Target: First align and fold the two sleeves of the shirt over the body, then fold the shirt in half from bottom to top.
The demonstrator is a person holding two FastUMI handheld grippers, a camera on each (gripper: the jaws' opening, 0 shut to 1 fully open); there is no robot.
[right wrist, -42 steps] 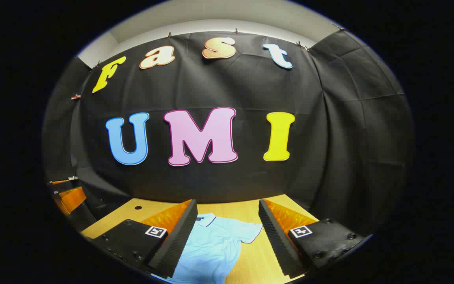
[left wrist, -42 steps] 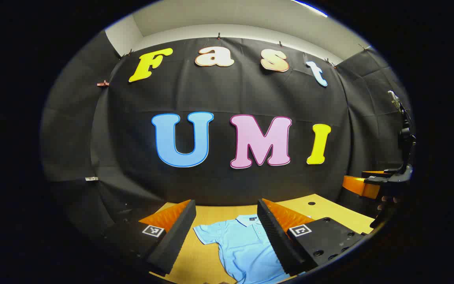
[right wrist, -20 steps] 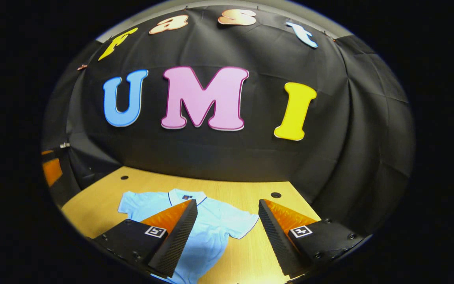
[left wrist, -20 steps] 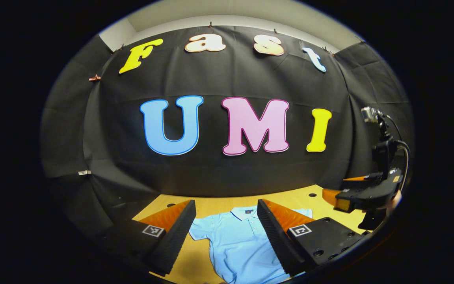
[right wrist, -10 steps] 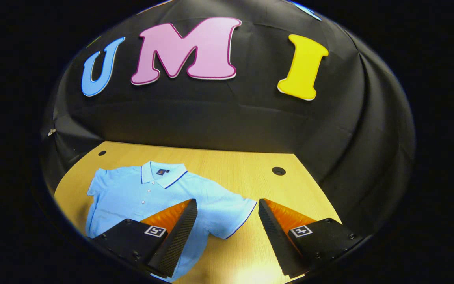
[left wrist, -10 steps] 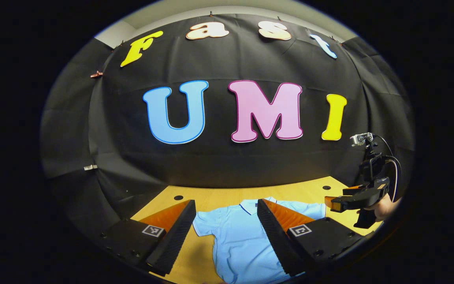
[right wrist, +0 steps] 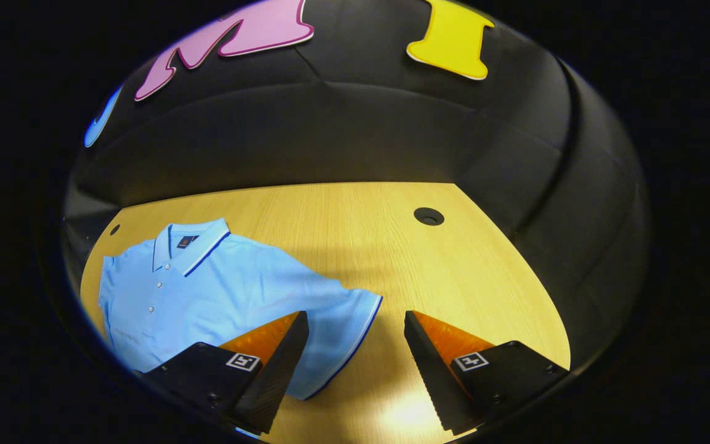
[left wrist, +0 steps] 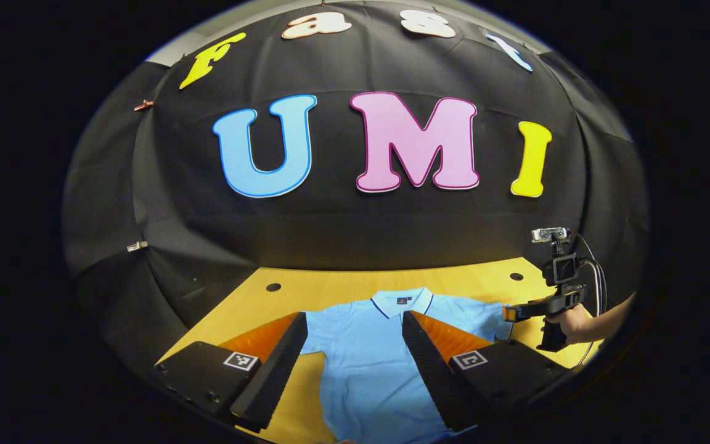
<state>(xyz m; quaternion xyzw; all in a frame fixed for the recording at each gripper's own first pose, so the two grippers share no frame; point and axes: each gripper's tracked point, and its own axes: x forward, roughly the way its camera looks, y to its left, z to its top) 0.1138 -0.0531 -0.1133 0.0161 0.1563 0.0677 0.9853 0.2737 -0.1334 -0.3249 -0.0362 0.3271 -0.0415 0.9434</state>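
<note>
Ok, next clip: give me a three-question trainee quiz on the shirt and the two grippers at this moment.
1. True or false: a sleeve of the shirt is already folded over the body.
2. Which part of the shirt lies between the open fingers of the right gripper? A collar, B sleeve cuff, C bottom hem.
3. Fill in: the shirt lies flat on the wooden ___, and the left gripper is ___.

Key: 1 false; 2 B; 3 table, open.

A: Left gripper (left wrist: 354, 345) is chunky black blocks with round screws and a small square black-and-white marker on each, ridged inner faces.

B: Right gripper (right wrist: 356, 351) matches; in the left gripper view, at 3 o'clock, it carries a small camera and looping black cable.
</note>
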